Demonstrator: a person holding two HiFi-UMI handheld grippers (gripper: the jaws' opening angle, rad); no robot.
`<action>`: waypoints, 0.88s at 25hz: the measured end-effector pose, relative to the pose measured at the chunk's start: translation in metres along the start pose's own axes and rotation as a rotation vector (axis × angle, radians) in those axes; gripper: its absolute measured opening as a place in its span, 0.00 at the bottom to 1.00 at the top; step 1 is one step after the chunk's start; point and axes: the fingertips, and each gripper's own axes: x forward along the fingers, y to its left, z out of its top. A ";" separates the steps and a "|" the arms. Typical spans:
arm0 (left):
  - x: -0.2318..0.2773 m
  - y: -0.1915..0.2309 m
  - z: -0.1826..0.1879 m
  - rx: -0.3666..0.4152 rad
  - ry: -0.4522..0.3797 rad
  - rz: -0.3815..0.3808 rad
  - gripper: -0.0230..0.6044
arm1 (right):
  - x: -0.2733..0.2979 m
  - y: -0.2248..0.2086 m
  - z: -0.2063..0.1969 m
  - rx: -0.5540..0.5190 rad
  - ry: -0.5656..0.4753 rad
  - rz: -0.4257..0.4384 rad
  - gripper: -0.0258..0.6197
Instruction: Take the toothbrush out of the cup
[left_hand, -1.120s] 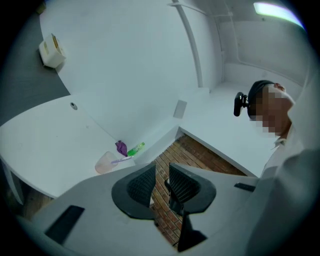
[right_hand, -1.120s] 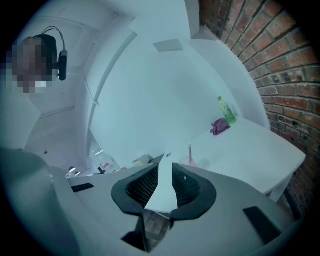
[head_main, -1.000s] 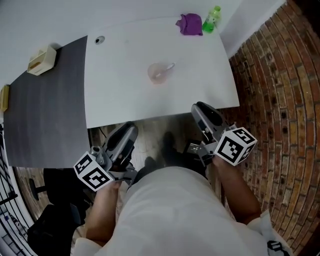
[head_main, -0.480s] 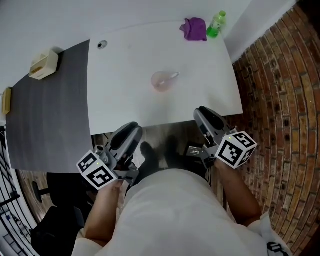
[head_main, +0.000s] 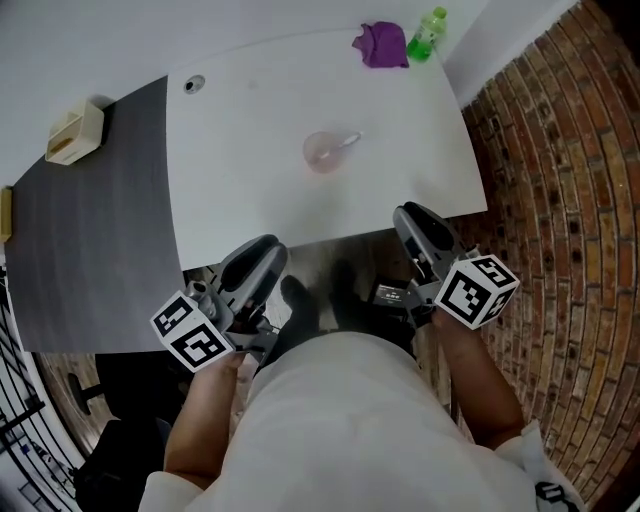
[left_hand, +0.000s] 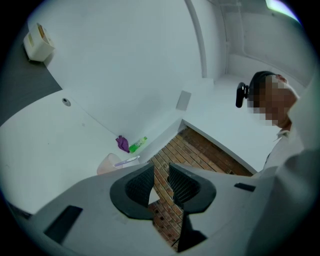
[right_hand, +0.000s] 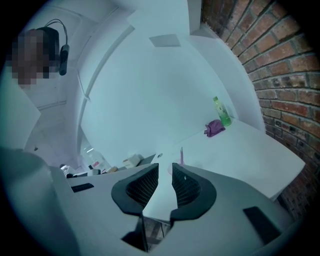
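Observation:
A translucent pink cup (head_main: 322, 152) stands near the middle of the white table (head_main: 250, 190), and a toothbrush (head_main: 346, 141) leans out of it toward the right. The left gripper view shows the cup (left_hand: 107, 164) and toothbrush (left_hand: 127, 161) far off, past the jaws. In the right gripper view only the toothbrush (right_hand: 181, 155) pokes up above a jaw. My left gripper (head_main: 266, 254) and right gripper (head_main: 412, 216) hang below the table's near edge, close to the person's body. Both are shut with nothing held, well short of the cup.
A purple cloth (head_main: 380, 45) and a green bottle (head_main: 426, 34) sit at the table's far right corner. A dark grey surface (head_main: 90, 230) adjoins on the left, carrying a beige box (head_main: 72, 132). Brick floor (head_main: 560, 200) lies to the right.
Both grippers have stayed low by the person's body, edging slightly toward the table's near edge. The cup and toothbrush have not moved.

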 end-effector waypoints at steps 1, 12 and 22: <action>0.000 0.001 0.000 0.000 0.003 -0.004 0.15 | 0.001 0.000 0.001 -0.001 -0.002 -0.002 0.14; 0.012 0.016 0.008 0.003 0.029 -0.019 0.15 | 0.020 -0.002 0.020 -0.040 -0.007 -0.014 0.14; 0.035 0.030 0.016 0.009 0.046 -0.026 0.15 | 0.049 -0.010 0.021 -0.056 0.022 -0.014 0.14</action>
